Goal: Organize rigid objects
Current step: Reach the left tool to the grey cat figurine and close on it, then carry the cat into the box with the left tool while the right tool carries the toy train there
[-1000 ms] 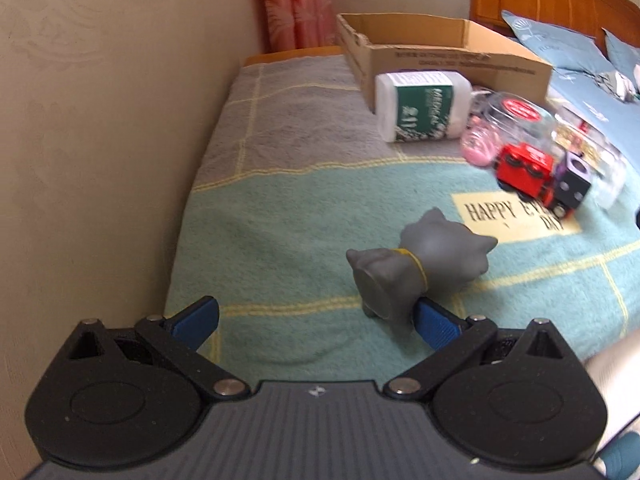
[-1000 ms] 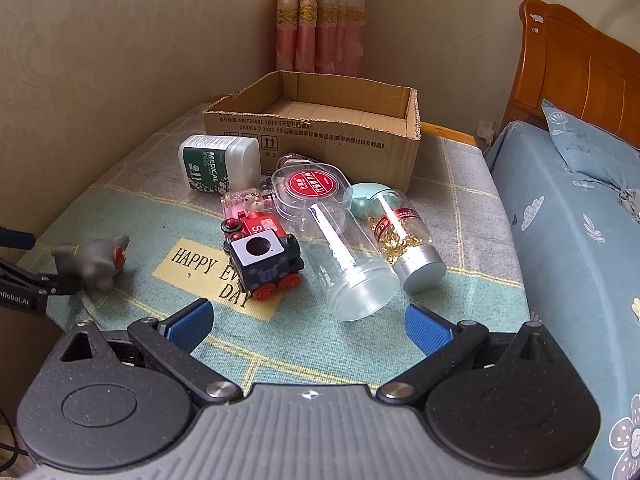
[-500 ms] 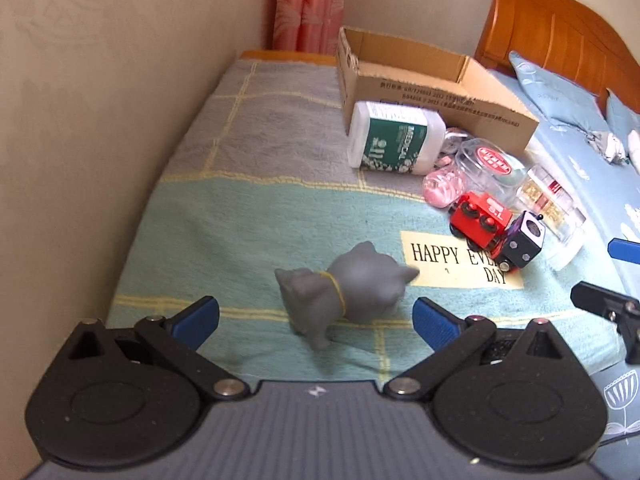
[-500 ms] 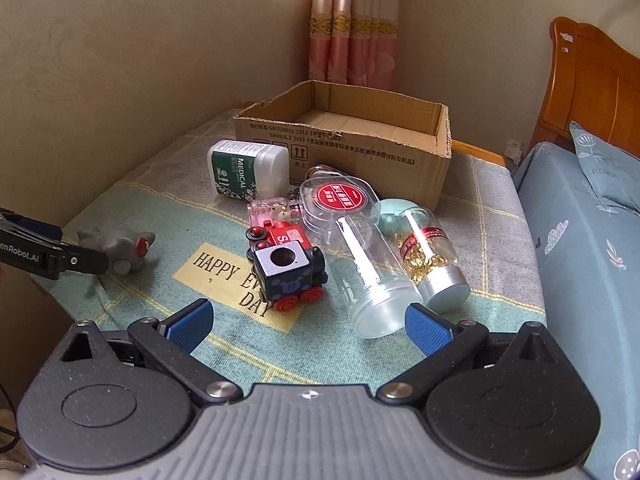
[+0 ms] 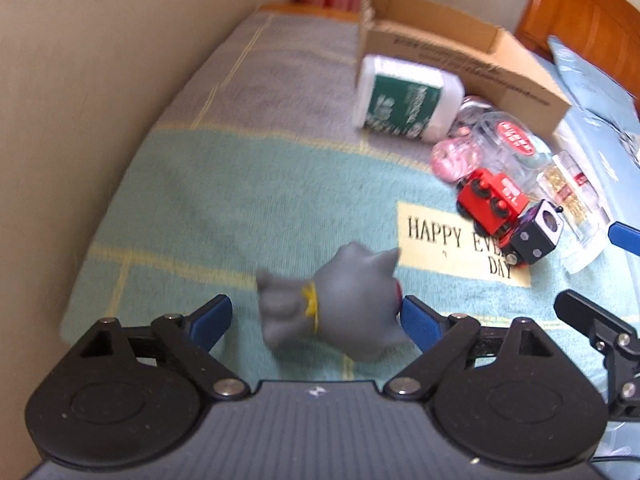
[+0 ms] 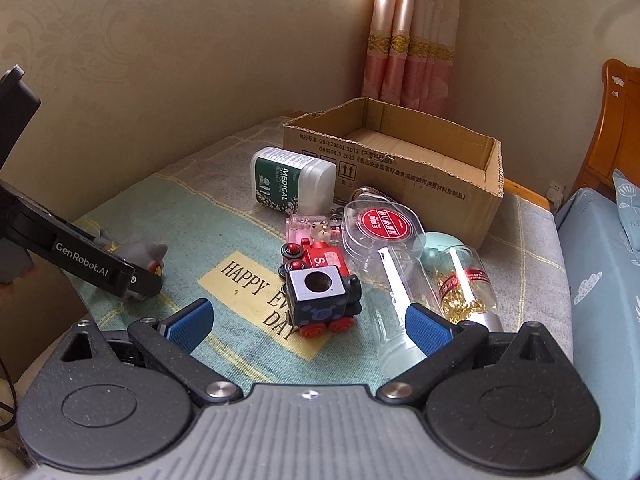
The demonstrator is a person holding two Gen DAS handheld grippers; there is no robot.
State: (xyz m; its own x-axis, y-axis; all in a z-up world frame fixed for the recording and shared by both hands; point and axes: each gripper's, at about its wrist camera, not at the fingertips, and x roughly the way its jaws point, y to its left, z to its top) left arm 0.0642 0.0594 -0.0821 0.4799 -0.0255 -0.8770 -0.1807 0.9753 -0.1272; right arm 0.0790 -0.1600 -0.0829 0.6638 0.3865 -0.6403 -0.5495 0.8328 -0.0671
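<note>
A grey rubber animal toy point(image 5: 332, 300) with a yellow collar lies on the towel, between the open jaws of my left gripper point(image 5: 316, 320); the right pad point(image 5: 416, 320) touches or nearly touches it. It also shows in the right wrist view point(image 6: 144, 254), partly behind the left gripper's finger. My right gripper point(image 6: 308, 320) is open and empty, just in front of a red and black toy train point(image 6: 320, 284). An open cardboard box point(image 6: 400, 160) stands at the back.
A white and green medical bottle point(image 6: 292, 184), a pink case point(image 6: 308, 232), a clear red-labelled jar point(image 6: 380, 228), a clear tube point(image 6: 396, 304) and a bottle of gold bits point(image 6: 464, 284) lie before the box. Wall at left, bed point(image 6: 600, 280) at right.
My left gripper has moved forward and lower so the grey toy now sits between its jaws. My right gripper has moved closer to the toy train. Both stay open.
</note>
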